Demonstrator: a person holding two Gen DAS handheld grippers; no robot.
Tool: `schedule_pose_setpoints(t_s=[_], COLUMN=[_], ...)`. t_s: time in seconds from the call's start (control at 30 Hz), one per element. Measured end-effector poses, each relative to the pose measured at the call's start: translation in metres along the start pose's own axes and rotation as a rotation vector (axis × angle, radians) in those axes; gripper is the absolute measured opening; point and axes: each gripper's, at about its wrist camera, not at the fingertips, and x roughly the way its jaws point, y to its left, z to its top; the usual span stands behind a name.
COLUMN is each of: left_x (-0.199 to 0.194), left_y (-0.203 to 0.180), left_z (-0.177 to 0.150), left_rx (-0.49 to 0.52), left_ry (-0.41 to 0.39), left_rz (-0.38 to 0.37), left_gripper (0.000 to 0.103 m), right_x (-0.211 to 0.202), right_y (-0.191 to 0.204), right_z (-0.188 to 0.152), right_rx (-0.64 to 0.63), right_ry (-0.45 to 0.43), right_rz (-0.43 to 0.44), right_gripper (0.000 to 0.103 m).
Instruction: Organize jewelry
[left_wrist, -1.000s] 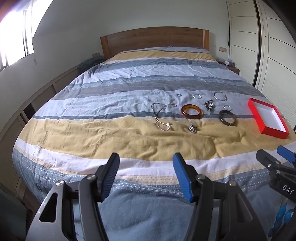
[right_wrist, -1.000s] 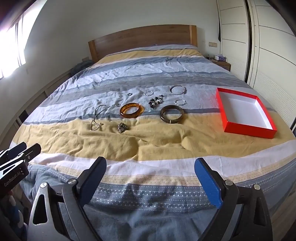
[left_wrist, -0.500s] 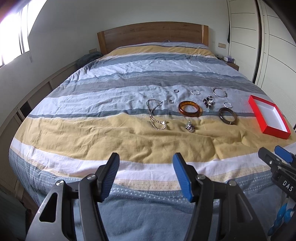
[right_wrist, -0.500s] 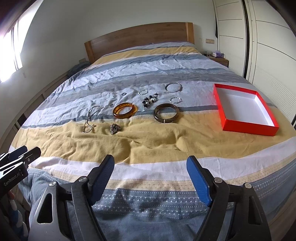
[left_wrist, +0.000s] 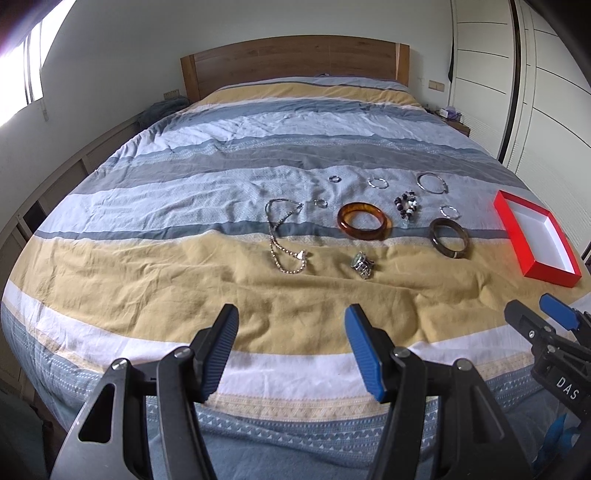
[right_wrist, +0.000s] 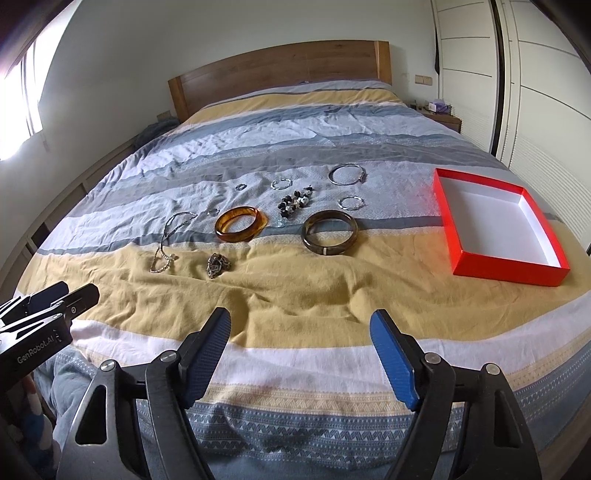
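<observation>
left gripper (left_wrist: 290, 314), right gripper (right_wrist: 301, 319), angled down, jaws apart

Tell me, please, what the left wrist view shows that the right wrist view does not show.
Only the left wrist view shows the left gripper from behind, jaws open and empty, with the right gripper at its right edge. Only the right wrist view shows the right gripper's own open, empty jaws, and a small box on the nightstand. Both share the bed, the amber bangle, the dark bangle and the empty red box.
</observation>
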Motion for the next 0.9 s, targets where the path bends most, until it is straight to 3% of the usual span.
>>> schedule_pose_setpoints(t_s=[0.3, 0.57, 0.9], left_x=[0.041, 0.096, 0.151], left_y=[-0.015, -0.043, -0.056], left_z=[0.023, 0.041, 0.037], left_rx=[-0.027, -0.036, -0.032], left_ry=[0.035, 0.070, 0.132], left_rz=[-0.049, -0.085, -0.067], left_gripper=[0.058, 0.058, 0.058], right_x=[0.031, 0.099, 0.173], right_y=[-0.019, -0.065, -0.080], right_z=[0.034, 0.072, 0.087], right_rx=[-0.007, 0.029, 0.019], right_ry=[0.003, 0.038, 0.114], right_rz=[-0.002, -0.033, 0.011], right_gripper=[0.077, 0.075, 0.069])
